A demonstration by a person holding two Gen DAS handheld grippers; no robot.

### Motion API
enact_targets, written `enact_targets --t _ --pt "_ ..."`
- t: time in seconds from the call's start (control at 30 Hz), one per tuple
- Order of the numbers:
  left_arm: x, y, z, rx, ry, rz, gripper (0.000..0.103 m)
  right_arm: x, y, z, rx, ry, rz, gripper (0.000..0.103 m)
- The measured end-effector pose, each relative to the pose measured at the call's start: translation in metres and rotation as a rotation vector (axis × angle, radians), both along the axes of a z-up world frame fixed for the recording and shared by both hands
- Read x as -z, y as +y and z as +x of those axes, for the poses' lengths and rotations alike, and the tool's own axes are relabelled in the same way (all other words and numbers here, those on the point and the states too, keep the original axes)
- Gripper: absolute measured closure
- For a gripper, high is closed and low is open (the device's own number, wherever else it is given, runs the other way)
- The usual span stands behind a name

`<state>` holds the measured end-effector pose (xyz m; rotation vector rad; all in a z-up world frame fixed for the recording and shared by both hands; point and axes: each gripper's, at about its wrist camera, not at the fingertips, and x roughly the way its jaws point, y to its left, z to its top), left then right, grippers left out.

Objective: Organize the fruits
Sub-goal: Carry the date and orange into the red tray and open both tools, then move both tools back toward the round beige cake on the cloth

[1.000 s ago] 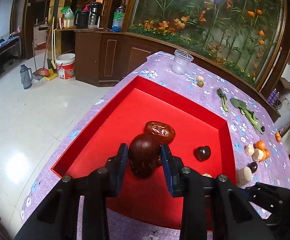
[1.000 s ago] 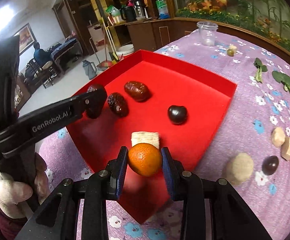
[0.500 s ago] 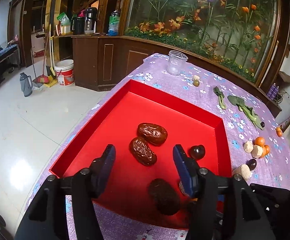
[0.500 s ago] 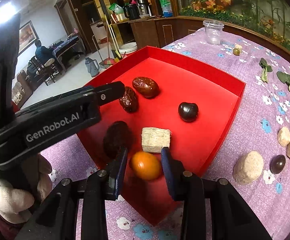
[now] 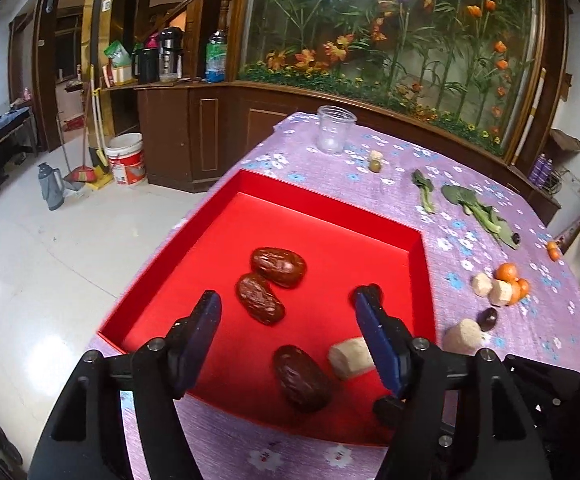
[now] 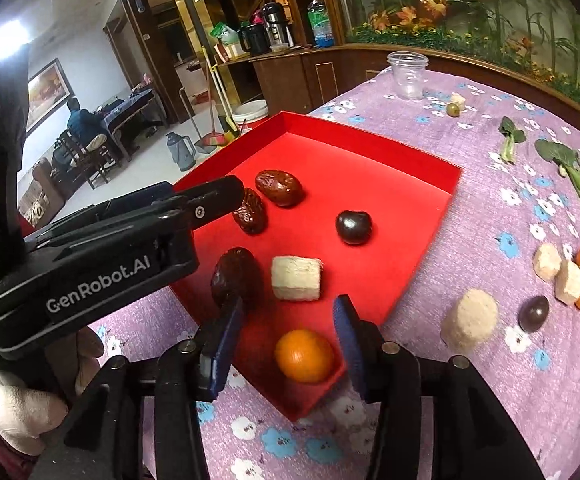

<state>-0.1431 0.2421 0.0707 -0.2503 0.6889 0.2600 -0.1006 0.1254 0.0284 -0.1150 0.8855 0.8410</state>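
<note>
Fruits lie in the red tray [image 6: 442, 216]: three wrinkled dates, our glossy orange [image 6: 304, 356]. Our right gripper [image 6: 290, 328] and left gripper [image 5: 288, 318] have just been opening, holding nothing.

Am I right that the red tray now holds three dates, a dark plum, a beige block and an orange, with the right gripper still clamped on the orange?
Not quite. The right gripper is open; its jaws have just been opening, and the orange lies free between them in the red tray, as the right wrist view shows. The rest is right.
</note>
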Motion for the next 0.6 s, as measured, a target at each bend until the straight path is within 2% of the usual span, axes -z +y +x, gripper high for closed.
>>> enact_targets --t 0.1,0.47,0.6 --pt "0.0 -0.007 -0.001 0.027 0.001 -0.017 0.033 0.0 -0.013 -0.003 0.028 -0.008 0.005 0.044" --pt "-0.009 -0.045 -0.003 0.102 0.01 -0.012 0.032 -0.005 -0.072 -0.002 0.147 -0.007 0.068 0.044" --pt "-0.014 -0.069 -0.003 0.146 0.013 0.006 0.027 -0.009 -0.096 -0.005 0.18 -0.039 0.073 0.042"
